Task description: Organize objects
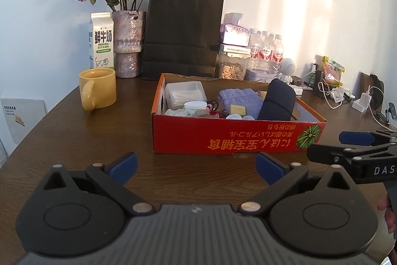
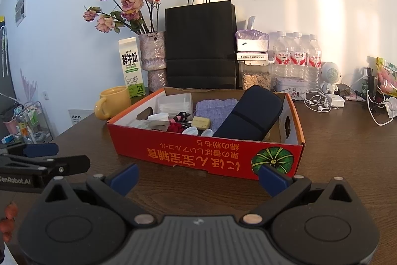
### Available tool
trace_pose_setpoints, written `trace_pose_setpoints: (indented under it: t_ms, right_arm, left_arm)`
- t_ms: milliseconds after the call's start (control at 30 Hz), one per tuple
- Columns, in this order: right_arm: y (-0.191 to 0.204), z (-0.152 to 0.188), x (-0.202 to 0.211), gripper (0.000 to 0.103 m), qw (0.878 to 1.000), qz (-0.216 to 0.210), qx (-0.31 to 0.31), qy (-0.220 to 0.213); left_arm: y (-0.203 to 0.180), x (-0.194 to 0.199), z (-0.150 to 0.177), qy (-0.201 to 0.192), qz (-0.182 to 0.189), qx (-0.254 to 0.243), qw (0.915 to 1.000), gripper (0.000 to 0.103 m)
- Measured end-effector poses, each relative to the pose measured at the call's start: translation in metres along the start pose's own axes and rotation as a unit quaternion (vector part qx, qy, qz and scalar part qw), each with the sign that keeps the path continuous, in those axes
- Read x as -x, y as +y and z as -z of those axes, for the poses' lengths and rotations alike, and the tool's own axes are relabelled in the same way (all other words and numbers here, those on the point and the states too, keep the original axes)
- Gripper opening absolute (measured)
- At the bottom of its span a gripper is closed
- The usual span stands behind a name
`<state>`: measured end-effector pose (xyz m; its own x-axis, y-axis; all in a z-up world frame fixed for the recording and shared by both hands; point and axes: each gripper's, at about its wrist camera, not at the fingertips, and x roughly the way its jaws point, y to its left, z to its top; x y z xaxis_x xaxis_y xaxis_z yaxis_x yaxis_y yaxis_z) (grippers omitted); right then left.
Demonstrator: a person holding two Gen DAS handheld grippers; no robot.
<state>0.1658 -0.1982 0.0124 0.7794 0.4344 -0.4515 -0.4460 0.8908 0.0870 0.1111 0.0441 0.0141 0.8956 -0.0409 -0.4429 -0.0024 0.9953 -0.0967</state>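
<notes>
Hovering wide apart and empty, the left claw (image 1: 196,168) and right claw (image 2: 197,179) are facing one red box (image 2: 198,155) on the table (image 1: 99,135), holding perhaps ten items, one dark pouch (image 2: 248,116) among them.

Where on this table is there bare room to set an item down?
Bare wood lies between the red box and both open grippers, left gripper and right gripper, and between the yellow mug and the box. The back row by the black bag and the cable corner are crowded.
</notes>
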Motion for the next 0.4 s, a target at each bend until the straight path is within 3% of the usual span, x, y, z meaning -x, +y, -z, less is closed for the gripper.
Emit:
trace_pose_setpoints:
  t_ms: [400]
  right_arm:
    - [0.0021, 0.005, 0.0, 0.103, 1.0, -0.001, -0.001, 0.001]
  left_arm:
    - [-0.0023, 0.0009, 0.0004, 0.004, 0.003, 0.005, 1.0, 0.103]
